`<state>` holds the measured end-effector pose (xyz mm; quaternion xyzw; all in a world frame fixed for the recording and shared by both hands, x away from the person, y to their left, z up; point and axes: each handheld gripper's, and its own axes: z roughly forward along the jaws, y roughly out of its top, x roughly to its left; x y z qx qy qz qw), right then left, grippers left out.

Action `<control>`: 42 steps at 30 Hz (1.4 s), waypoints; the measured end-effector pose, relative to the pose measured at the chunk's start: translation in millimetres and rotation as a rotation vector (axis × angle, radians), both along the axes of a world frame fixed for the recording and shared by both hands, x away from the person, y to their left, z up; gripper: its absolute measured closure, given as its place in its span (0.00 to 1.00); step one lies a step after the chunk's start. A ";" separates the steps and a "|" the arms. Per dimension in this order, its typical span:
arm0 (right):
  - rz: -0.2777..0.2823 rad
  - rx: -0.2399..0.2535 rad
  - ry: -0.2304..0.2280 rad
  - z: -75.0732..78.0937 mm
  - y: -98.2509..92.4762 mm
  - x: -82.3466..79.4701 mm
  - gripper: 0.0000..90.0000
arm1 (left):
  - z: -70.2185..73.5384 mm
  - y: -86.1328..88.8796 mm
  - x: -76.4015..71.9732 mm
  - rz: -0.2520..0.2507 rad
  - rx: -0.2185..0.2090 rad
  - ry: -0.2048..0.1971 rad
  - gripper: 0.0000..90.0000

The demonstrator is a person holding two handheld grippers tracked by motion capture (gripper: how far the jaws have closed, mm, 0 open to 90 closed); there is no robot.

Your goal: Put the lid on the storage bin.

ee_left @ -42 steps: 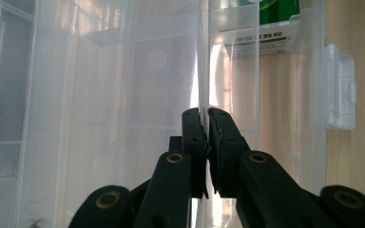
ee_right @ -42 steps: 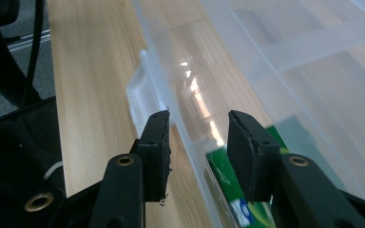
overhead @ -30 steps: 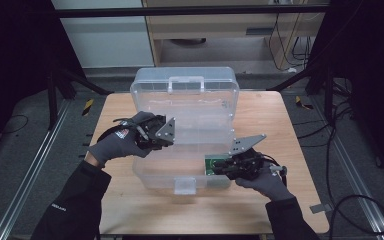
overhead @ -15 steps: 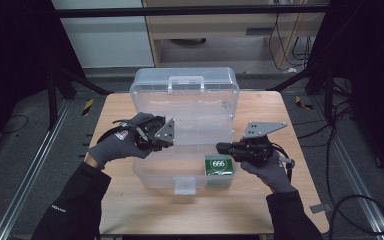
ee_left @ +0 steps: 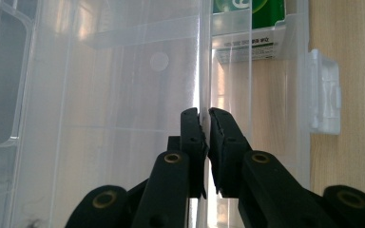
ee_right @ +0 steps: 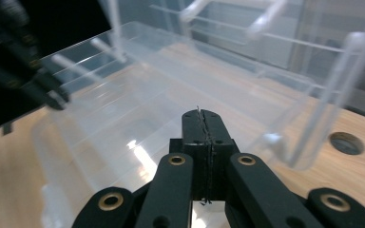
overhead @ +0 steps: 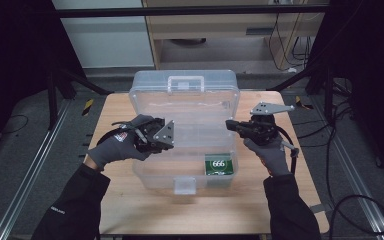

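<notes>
High view has the clear plastic organizer box (overhead: 185, 135) sitting mid-table on the wooden table (overhead: 290, 200) with its lid swung up toward 12 o'clock, handle at the top; the green card pack (overhead: 220, 164) marked 666 lies in the tray's compartment at about 4 o'clock from the box centre, tucked into the front right corner near the white latch (overhead: 184, 185); left gripper (overhead: 166, 137) comes in from 9 o'clock and is clamped on a thin clear divider wall (ee_left: 202, 71) of the tray, which you can see pinched between the black pads in the left gripper view; my guess is that's purely to pin the light box down so it doesn't skate around while the other hand works; right gripper (overhead: 228, 124) hovers at 3 o'clock of the box, above the tray's right edge, jaws pressed flat together with nothing in them in the right gripper view, having just closed the rest of the way on empty air; so the pack looks dropped off in its slot already; with the lid up, I'd say closing it is what's left.
</notes>
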<state>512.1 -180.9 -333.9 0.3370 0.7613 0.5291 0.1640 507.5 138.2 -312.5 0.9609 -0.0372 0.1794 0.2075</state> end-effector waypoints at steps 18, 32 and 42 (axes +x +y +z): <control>-0.103 0.033 0.015 -2.3 -11.8 18.6 1.00 | -3.2 1.1 -2.7 -0.007 -0.009 0.007 0.93; -0.116 0.028 0.022 -2.4 -14.4 20.0 1.00 | -9.0 0.7 -7.0 -0.031 -0.002 0.034 0.93; -0.100 0.025 0.035 -8.7 -14.3 16.9 0.99 | -10.9 1.7 -9.3 -0.034 -0.005 0.021 0.91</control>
